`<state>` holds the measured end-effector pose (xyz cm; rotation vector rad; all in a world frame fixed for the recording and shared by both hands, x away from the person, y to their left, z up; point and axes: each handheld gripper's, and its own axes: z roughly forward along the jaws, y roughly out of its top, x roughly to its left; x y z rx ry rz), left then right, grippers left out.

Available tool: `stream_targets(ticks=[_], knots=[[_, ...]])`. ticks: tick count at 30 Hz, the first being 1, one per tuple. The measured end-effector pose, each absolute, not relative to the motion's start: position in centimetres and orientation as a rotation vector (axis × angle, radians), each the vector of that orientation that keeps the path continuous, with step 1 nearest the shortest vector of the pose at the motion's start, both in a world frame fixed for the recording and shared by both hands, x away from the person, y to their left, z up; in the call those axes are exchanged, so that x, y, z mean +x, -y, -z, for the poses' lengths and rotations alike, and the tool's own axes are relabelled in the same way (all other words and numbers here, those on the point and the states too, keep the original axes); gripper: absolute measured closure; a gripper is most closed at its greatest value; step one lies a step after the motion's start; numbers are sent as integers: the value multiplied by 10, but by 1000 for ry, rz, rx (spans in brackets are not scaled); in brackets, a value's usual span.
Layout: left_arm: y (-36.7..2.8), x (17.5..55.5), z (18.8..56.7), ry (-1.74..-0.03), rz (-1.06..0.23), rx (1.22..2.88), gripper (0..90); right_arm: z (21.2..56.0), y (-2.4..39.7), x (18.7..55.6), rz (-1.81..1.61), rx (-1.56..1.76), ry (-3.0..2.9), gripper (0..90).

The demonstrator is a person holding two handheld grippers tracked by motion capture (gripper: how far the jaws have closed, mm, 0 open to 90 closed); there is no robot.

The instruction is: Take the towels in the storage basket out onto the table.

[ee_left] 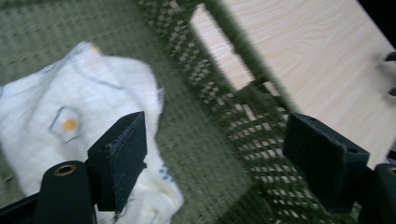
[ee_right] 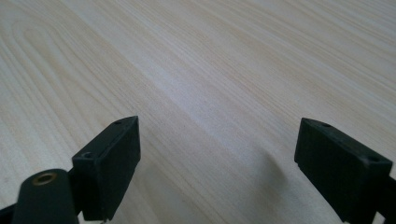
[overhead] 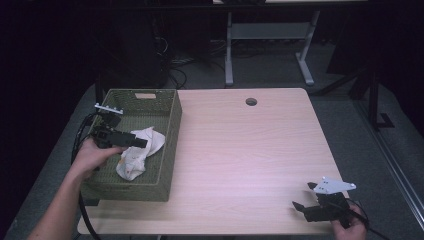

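A laboratory or test workspace, dimly lit apart from the worktop (overhead: 240,150). Indicators: a pale wood-grain worktop with a round cable port (overhead: 251,102); grey carpeted floor (overhead: 345,125); the white metal legs of a second desk (overhead: 270,45) behind; loose cables (overhead: 175,65) bundled on the floor beside dark equipment. A woven green basket (overhead: 170,145) stands on the worktop's left part, a plain prop within an otherwise bare, staged recording area.

Pale wooden table (overhead: 240,150), green woven basket (overhead: 170,145) on it
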<state>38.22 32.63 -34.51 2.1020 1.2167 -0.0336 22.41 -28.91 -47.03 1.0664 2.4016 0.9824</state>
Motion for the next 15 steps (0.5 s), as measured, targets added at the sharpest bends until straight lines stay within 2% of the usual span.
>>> stream_targets(ticks=[15], knots=[[-334,394,376,-1451,-41,2209,247,470,289,223,-991,1077,-2393,140]])
